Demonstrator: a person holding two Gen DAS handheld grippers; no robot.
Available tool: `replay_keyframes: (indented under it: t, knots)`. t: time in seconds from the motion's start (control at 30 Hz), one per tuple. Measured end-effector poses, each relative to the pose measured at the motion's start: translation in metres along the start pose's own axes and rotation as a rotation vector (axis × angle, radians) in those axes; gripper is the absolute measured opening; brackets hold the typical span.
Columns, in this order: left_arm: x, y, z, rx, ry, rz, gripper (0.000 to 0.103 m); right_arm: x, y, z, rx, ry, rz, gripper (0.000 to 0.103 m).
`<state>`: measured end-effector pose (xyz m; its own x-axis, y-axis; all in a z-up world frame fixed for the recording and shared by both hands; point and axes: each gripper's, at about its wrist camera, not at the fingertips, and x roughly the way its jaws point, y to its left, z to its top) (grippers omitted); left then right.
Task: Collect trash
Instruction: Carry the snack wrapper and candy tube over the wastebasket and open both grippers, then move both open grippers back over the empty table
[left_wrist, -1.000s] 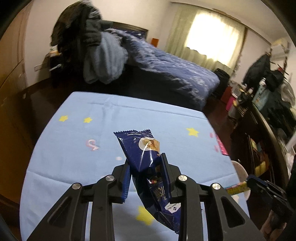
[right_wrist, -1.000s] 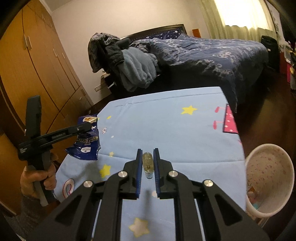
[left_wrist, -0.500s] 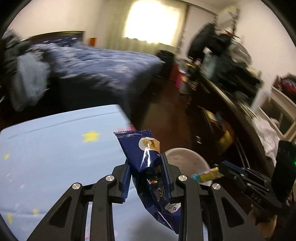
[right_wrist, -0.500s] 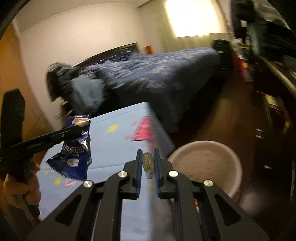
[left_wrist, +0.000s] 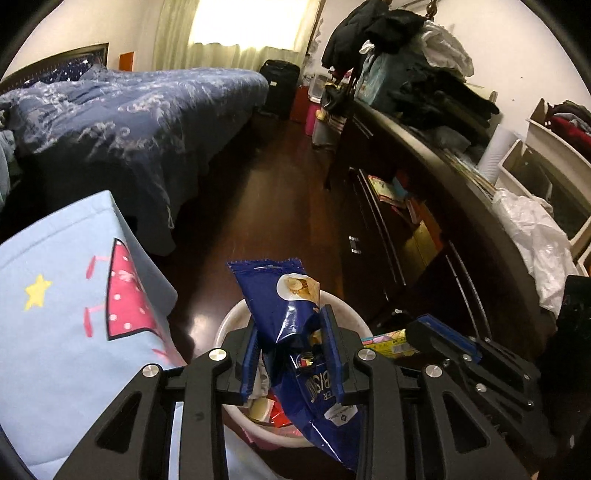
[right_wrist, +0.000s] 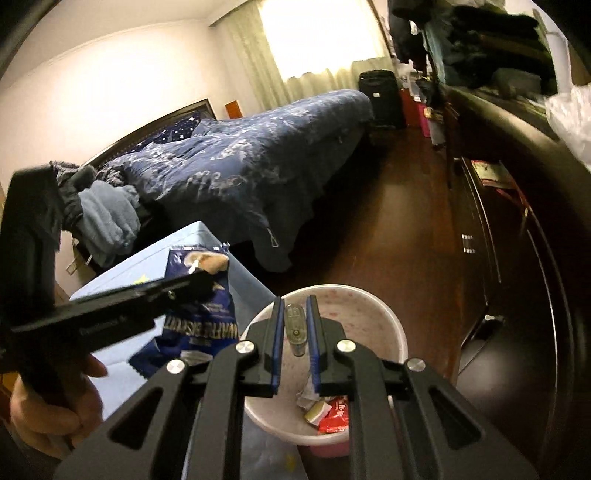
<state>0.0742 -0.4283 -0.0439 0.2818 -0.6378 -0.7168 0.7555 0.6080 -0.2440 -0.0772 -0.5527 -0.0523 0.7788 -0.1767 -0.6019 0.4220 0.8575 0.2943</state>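
Just pale bin w/ red wrapper & scraps inside.

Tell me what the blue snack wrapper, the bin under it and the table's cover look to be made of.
Blue snack wrapper: thin glossy plastic film, likely foil-lined; it creases sharply and glints. Bin: apparently rigid plastic, pale with pink speckles and a smooth, even rim. Table cover: soft matte light-blue fabric with printed stars; it drapes over the corner.

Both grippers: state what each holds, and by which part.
Left gripper: dark blue foil biscuit wrapper, around its middle. Right gripper: thin colourful wrapper, by one end.
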Motion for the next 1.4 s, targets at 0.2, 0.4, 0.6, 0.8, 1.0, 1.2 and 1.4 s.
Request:
replay_keyframes:
  t: [0.2,0.4,0.6,0.8,1.0,1.2,1.4]
  knots:
    - [0.012,0.013,-0.003,-0.035,0.017,-0.011,0.052,0.017,0.001,0.001,-0.005,0.016,-0.003,0.025]
    - [-0.001,0.023,-0.006,-0.062,-0.012,-0.038,0.067,0.021,0.009,-0.001,-0.004,0.028,0.006,0.032]
    - [-0.05,0.049,-0.022,-0.115,-0.089,-0.007,0.083,-0.003,0.034,-0.008,-0.017,0.004,0.067,0.04]
    - [-0.117,0.078,-0.045,-0.107,-0.198,0.243,0.099,-0.026,0.101,-0.015,-0.093,-0.023,0.191,0.053]
    - [-0.179,0.133,-0.08,-0.245,-0.241,0.274,0.099,-0.03,0.178,-0.029,-0.164,0.007,0.329,0.063]
    - [-0.22,0.171,-0.104,-0.336,-0.288,0.343,0.099,-0.023,0.228,-0.04,-0.196,0.064,0.385,0.066]
    - [-0.243,0.191,-0.116,-0.386,-0.323,0.288,0.099,-0.021,0.256,-0.046,-0.23,0.103,0.416,0.068]
